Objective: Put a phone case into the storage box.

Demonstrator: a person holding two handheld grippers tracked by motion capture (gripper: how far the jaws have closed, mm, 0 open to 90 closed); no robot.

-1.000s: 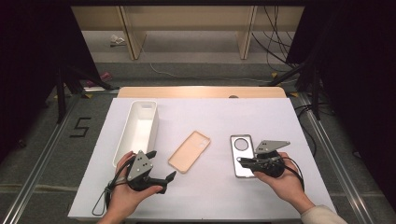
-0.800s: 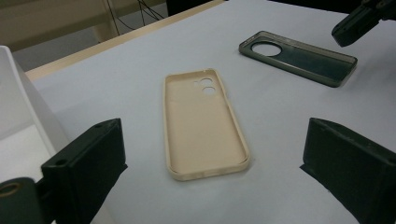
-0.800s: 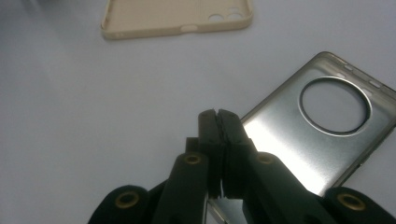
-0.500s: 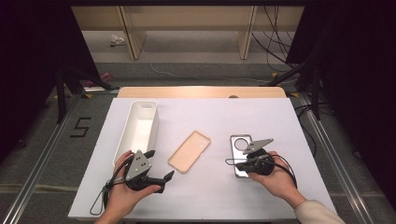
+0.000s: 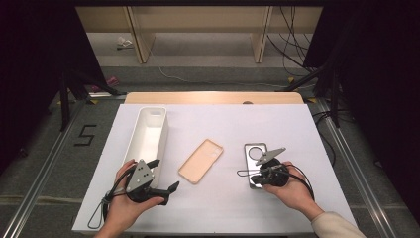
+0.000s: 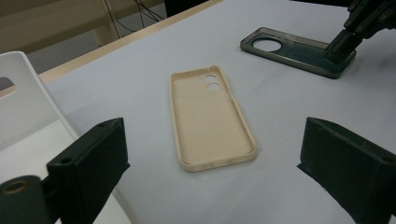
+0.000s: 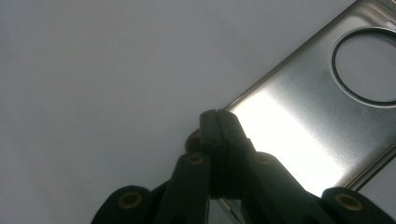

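White table on grey floor (cables behind), left gripper fingers spread, right gripper fingers pressed together.

White-topped table on grey floor, wooden shelving behind.

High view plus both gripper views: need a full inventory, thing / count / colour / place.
Table: 1, white top, centre of the high view.
Bin: 1, white, long and open-topped, left part of the table.
Beige phone case: 1, inner side up, middle of the table.
Dark clear phone case: 1, grey-tinted with a round camera ring, right of the beige one.
Shelving: wooden, beyond the table.
Cables: several, black, on the floor at the back right.
Floor marking 5: 1, black, left of the table.
Left gripper: black, jaws open, near edge by the bin.
Right gripper: black, jaws together at the dark case's near corner.
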